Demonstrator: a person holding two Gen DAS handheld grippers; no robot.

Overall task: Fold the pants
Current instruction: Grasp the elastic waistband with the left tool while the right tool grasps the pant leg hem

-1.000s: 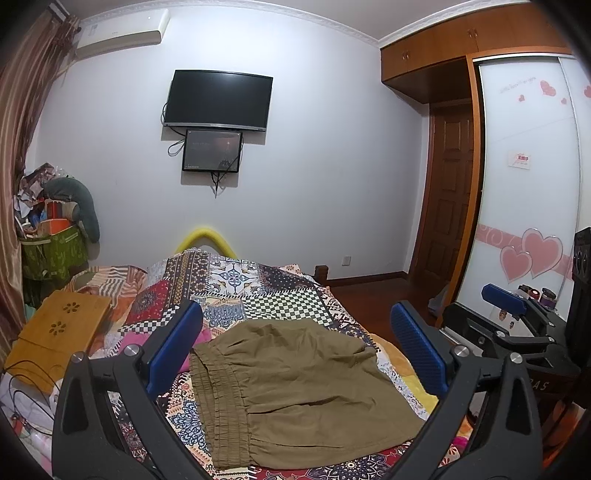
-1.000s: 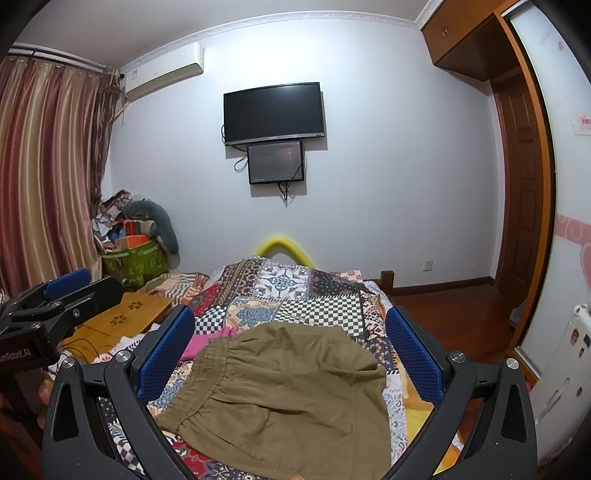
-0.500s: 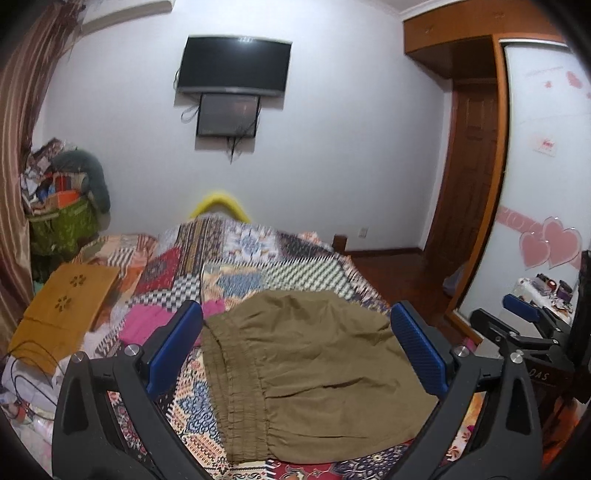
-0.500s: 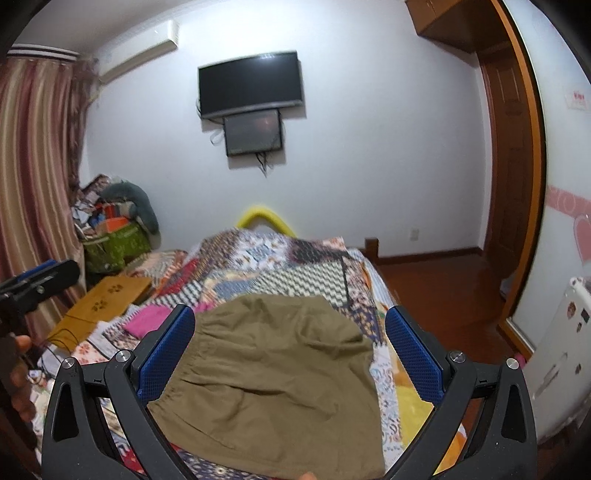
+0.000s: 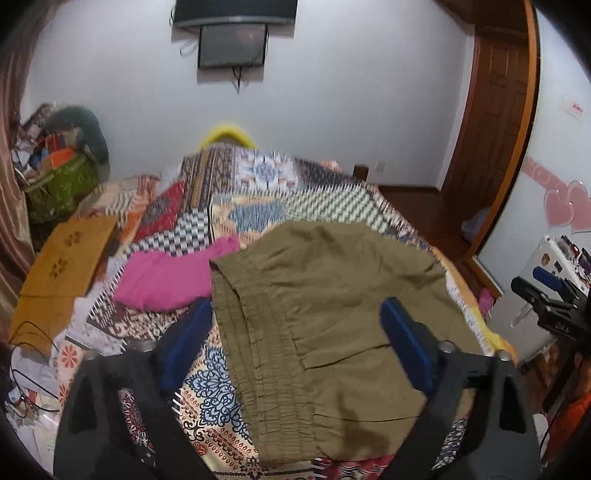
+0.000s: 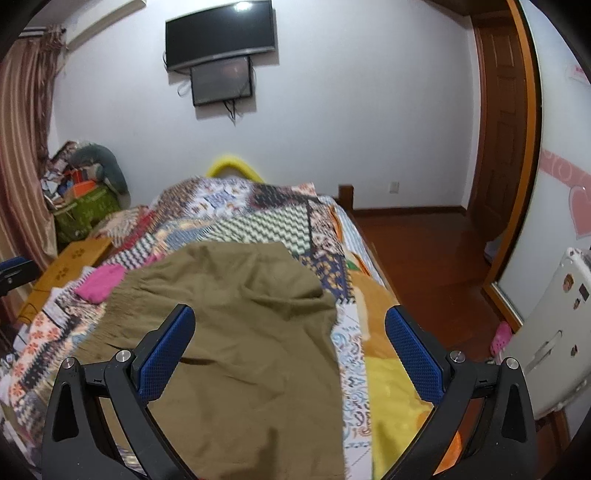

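Olive-brown pants [image 5: 332, 306] lie flat on a patchwork bedspread [image 5: 236, 199], the elastic waistband on their left side. In the right wrist view the pants [image 6: 240, 332] fill the near bed. My left gripper [image 5: 295, 339] is open and empty, hovering above the waistband side. My right gripper [image 6: 288, 343] is open and empty, above the pants' right part near the bed's right edge. The right gripper also shows at the far right of the left wrist view [image 5: 546, 291].
A pink garment [image 5: 166, 277] lies left of the pants. A wooden lap table [image 5: 62, 266] sits at the bed's left. A cluttered green bag [image 6: 85, 210] stands in the left corner. A TV [image 6: 221, 33] hangs on the far wall. A white cabinet [image 6: 546, 343] stands right.
Both grippers have moved forward and tilted down towards the pants, which now fill more of each view. Both stay open and the pants have not moved.
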